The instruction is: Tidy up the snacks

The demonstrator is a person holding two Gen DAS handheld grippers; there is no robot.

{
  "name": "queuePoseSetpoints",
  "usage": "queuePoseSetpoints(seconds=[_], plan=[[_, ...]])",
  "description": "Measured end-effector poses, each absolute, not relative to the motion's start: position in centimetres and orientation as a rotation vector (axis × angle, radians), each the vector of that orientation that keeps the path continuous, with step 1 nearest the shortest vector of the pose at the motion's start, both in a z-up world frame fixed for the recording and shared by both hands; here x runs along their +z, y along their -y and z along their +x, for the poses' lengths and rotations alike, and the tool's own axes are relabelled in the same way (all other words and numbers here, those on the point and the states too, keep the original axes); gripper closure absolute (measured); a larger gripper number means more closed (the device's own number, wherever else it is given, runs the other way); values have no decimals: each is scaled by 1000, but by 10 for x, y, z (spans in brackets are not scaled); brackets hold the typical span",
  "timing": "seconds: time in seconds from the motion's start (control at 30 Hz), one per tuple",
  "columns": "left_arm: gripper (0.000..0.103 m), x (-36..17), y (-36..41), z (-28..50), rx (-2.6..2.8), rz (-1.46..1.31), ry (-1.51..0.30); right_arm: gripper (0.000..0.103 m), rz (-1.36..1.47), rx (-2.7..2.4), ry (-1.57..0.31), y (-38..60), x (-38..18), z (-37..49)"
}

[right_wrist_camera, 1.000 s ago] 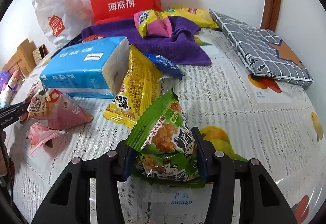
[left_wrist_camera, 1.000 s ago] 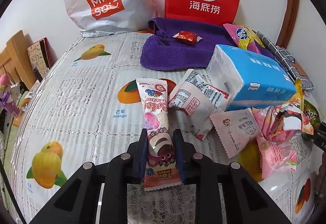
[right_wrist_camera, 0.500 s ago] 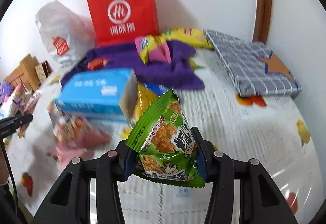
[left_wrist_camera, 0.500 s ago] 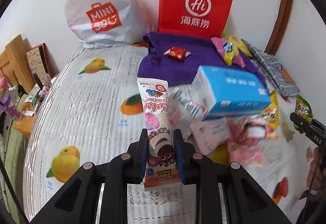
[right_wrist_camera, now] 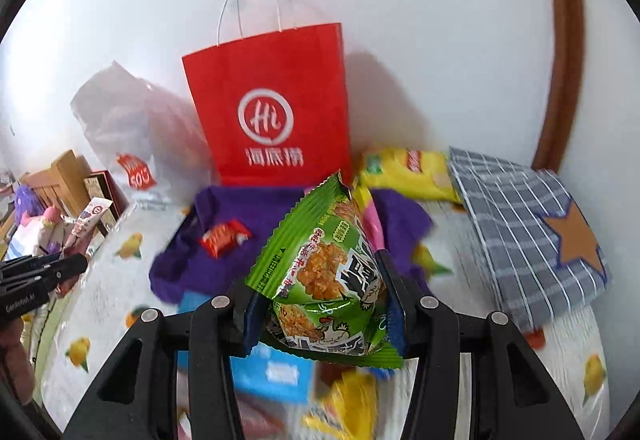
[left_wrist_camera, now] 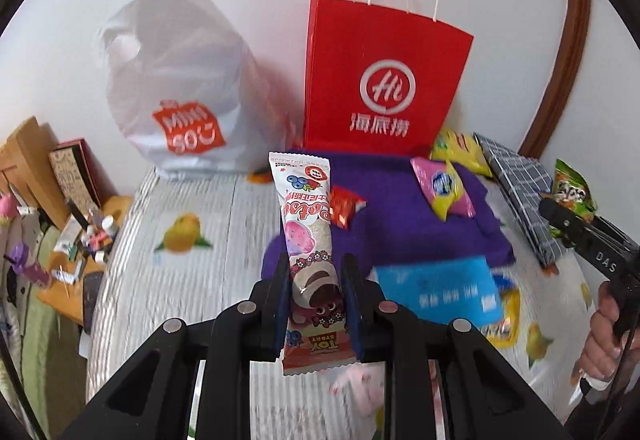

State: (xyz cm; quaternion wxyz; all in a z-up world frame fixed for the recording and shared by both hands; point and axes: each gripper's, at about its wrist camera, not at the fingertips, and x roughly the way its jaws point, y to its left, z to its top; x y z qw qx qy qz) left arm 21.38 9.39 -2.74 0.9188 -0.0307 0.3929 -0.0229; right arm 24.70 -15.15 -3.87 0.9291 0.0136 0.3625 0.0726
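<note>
My left gripper (left_wrist_camera: pixel 314 294) is shut on a long pink Toy Story snack packet (left_wrist_camera: pixel 306 224) and holds it upright, high above the table. My right gripper (right_wrist_camera: pixel 320 314) is shut on a green snack bag (right_wrist_camera: pixel 324 272), also lifted; this bag shows at the right edge of the left wrist view (left_wrist_camera: pixel 572 188). A red paper bag (left_wrist_camera: pixel 380 80) stands against the wall straight ahead, also in the right wrist view (right_wrist_camera: pixel 272 108). A red candy (right_wrist_camera: pixel 224 238) and a pink-yellow packet (left_wrist_camera: pixel 444 186) lie on the purple towel (left_wrist_camera: pixel 392 216).
A white Miniso plastic bag (left_wrist_camera: pixel 180 100) stands left of the red bag. A blue tissue pack (left_wrist_camera: pixel 436 288) and several snack packets lie below the grippers. A grey checked pouch (right_wrist_camera: pixel 524 224) lies at the right. A cluttered wooden shelf (left_wrist_camera: pixel 48 208) is off the left edge.
Both grippers have risen with their packets and tilted up toward the red bag. The table and the snacks on it have dropped lower in both views.
</note>
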Motion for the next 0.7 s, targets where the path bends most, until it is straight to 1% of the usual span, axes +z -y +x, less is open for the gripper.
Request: queuePoseSetpoints(seconds=[0.2,0.4,0.57,0.7], plan=[[80,-17,-88,259,-42,-69,-807,54,39,167,-758,140,-35,298],[80,-19,-86,308,-68,-132,-835,54,60,188,-788,137,-51,338],[80,-42,-79,337,-51,-91,-876,54,49,198,-875,144,-78,361],[80,-66,-82,355,-39,-89,-959,54,12,227,-941,150,-100,369]])
